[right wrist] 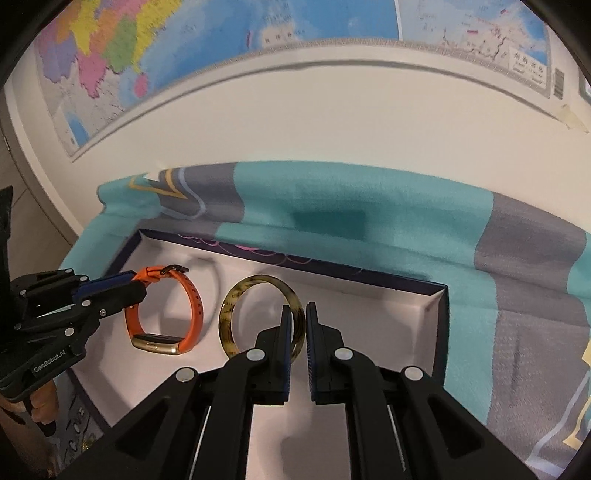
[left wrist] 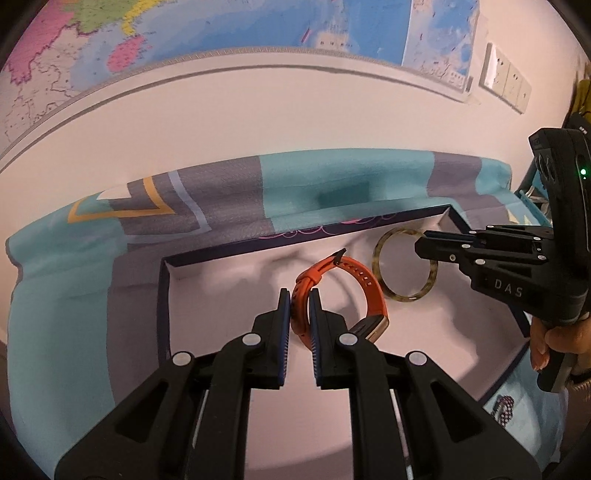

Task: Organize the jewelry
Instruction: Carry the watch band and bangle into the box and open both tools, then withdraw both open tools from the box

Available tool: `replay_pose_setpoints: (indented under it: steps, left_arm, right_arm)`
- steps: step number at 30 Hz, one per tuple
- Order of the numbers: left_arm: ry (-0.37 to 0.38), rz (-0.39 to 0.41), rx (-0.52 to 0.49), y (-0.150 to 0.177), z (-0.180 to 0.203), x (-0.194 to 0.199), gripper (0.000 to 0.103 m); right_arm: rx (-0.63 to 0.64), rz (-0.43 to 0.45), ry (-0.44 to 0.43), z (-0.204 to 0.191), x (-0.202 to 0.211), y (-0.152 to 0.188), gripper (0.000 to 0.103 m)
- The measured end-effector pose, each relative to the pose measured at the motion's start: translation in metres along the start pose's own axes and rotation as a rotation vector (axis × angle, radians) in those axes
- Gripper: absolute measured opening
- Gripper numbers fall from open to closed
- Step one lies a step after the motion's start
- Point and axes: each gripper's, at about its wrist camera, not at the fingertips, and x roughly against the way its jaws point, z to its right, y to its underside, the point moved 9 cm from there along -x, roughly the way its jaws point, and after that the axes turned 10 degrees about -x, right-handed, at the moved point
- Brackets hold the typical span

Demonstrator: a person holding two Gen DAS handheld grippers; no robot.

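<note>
Left wrist view: the left gripper [left wrist: 300, 301] is seen closed tight on the strap of an orange watch [left wrist: 341, 295], pads pressed to either side of the band. The watch is held upright over the white floor of a shallow dark-rimmed box [left wrist: 164, 295], roughly mid-box, gold case at its lower right. Just right of it, toward the far right corner of the box, a tortoiseshell bangle [left wrist: 380, 275] is held upright by the right gripper [left wrist: 419, 245], its jaws clamped on the bangle's right side. A hand [left wrist: 554, 339] is seen on that gripper's handle. The box is set on a teal-and-grey cloth [left wrist: 332, 184]; a map [left wrist: 221, 29] is hung on the wall behind.

Right wrist view: the right gripper [right wrist: 295, 314] is seen nearly shut on the bangle [right wrist: 227, 310], rim pinched between the pads, near the middle of the box [right wrist: 441, 325]. The watch [right wrist: 192, 295] is gripped at its buckle end by the left gripper [right wrist: 138, 280], toward the box's left edge. Bangle and watch are close but apart.
</note>
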Motion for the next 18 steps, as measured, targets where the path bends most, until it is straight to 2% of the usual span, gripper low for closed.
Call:
replay_pose_setpoints:
  steps: [8,12,14,16,17,18]
  left_arm:
    - [-0.013,-0.052,0.010,-0.006,-0.001,-0.017,0.010]
    - [-0.023,-0.073,0.029,-0.007,-0.005,-0.025,0.010]
    - [-0.008,-0.075,0.042,-0.007,-0.006,-0.026,0.010]
    - [-0.014,-0.072,0.059,-0.008,-0.009,-0.026,0.025]
    - [-0.020,-0.064,0.067,-0.008,-0.012,-0.024,0.045]
    - [-0.025,-0.044,0.073,-0.008,-0.015,-0.021,0.049]
  right_arm:
    - [-0.018,-0.027,0.033,0.001,-0.011,-0.008,0.006]
    - [-0.047,-0.025,0.044,0.007,-0.015,-0.010,0.013]
    - [-0.054,-0.003,0.046,0.008,-0.010,-0.011,0.023]
    - [-0.057,0.015,0.027,0.006,-0.002,-0.011,0.026]
    - [-0.056,0.026,0.019,0.005,0.002,-0.010,0.028]
    - [-0.049,0.040,0.004,0.002,0.009,-0.008,0.031]
